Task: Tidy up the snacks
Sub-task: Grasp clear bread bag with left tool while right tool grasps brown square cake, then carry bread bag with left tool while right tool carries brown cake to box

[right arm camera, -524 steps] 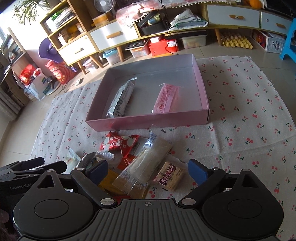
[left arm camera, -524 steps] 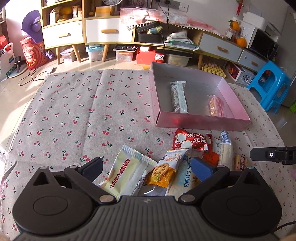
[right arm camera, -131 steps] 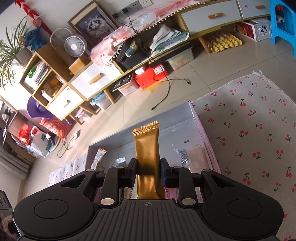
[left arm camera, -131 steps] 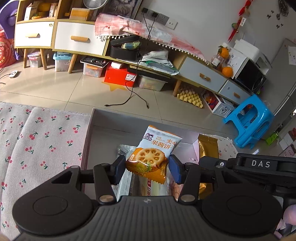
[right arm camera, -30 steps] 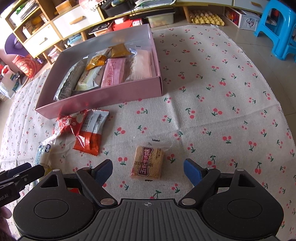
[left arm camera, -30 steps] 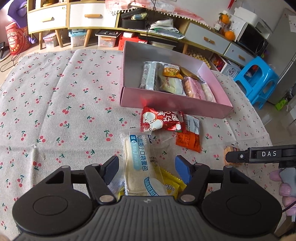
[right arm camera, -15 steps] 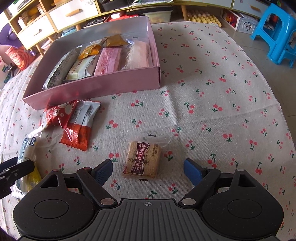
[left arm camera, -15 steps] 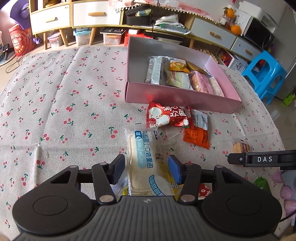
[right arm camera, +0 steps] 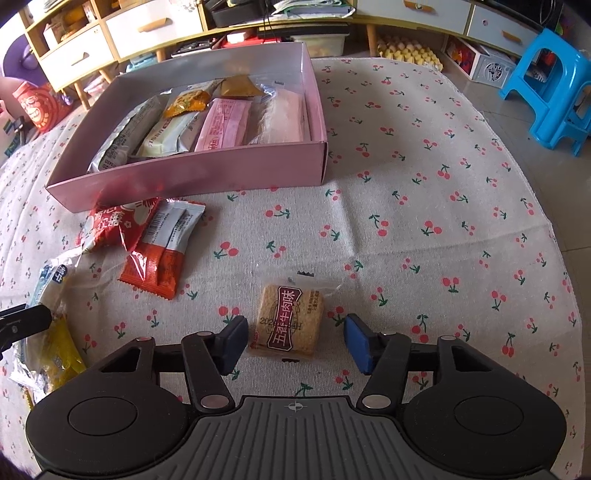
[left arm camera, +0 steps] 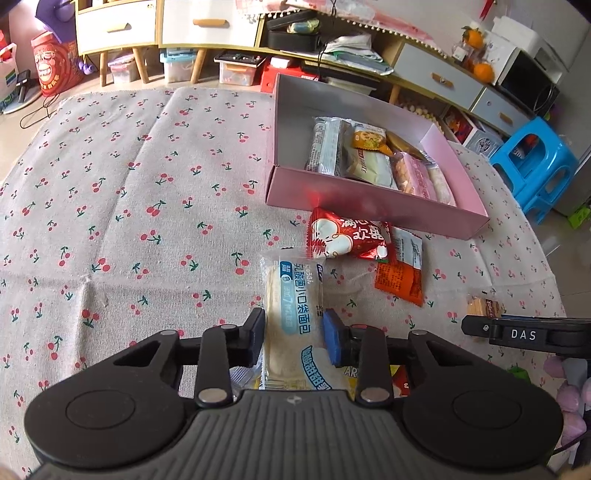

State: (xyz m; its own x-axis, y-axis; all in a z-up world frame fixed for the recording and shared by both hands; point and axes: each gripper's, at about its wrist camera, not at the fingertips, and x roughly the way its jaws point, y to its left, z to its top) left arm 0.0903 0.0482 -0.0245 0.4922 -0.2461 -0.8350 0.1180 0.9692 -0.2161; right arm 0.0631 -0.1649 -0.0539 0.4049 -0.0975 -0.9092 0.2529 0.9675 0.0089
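A white bread packet [left arm camera: 293, 295] with blue print lies on the cherry-print cloth, and my left gripper [left arm camera: 293, 338] is closing on it, both pads touching its sides. In the right wrist view a clear-wrapped square biscuit [right arm camera: 290, 319] lies between the jaws of my right gripper [right arm camera: 295, 341]. Those jaws are closing, with a gap still showing on each side of the biscuit. The pink box [left arm camera: 369, 210] beyond holds several snack packs side by side. A red packet [left arm camera: 347, 236] and an orange-and-white packet [left arm camera: 400, 273] lie just in front of it.
A yellow packet [right arm camera: 61, 350] lies under the bread packet at the cloth's near left. Bare cloth [left arm camera: 129, 203] stretches left of the box. Low cabinets [left arm camera: 192, 26] and storage boxes stand on the floor behind, a blue stool [right arm camera: 554, 92] to the right.
Both pairs of jaws have narrowed. The left pads have come in against the bread packet. The right pads have drawn closer to the biscuit, which has not moved.
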